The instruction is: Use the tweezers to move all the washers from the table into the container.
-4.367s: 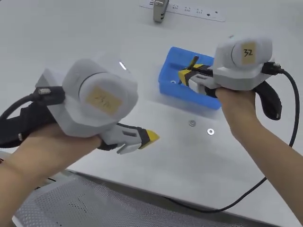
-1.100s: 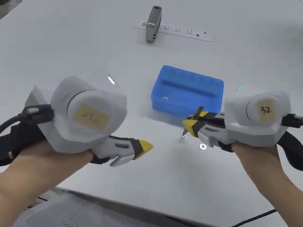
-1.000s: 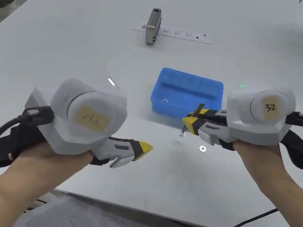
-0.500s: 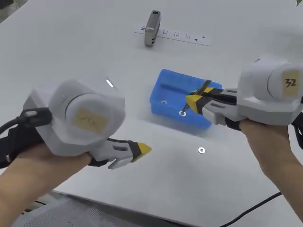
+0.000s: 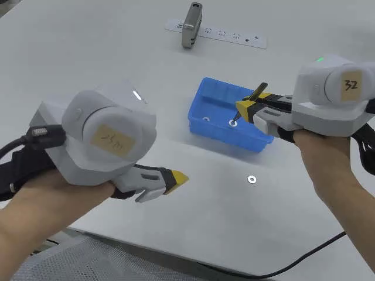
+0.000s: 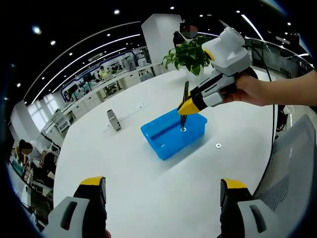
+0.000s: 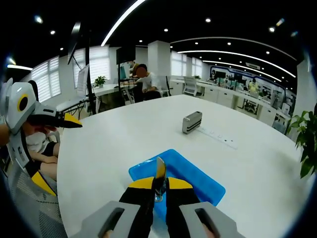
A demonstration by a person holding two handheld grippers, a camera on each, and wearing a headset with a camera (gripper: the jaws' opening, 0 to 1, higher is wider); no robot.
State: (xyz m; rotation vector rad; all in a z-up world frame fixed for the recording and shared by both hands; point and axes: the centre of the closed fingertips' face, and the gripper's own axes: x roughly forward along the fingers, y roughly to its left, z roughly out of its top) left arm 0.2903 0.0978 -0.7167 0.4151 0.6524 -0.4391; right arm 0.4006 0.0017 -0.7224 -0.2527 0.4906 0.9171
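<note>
My right gripper (image 5: 247, 109) is shut on black tweezers (image 5: 253, 97), which point down into the blue container (image 5: 218, 133). A small washer (image 5: 233, 123) hangs at the tweezer tips, just above the container floor. Another washer (image 5: 205, 119) lies inside at the left end. One washer (image 5: 252, 179) lies on the white table in front of the container. The left gripper view shows the tweezers (image 6: 184, 104) over the container (image 6: 163, 141) and the table washer (image 6: 218, 146). My left gripper (image 5: 163, 187) is open, holds nothing, and hovers near the table's front edge.
A white power strip (image 5: 225, 34) with a grey adapter (image 5: 190, 16) lies at the back of the table. A black cable (image 5: 293, 260) trails over the front edge at the right. A mesh chair (image 5: 88, 257) sits below the front edge.
My right gripper has lifted a washer off the table with the tweezers and carried it back over the container. The left gripper has stayed put.
</note>
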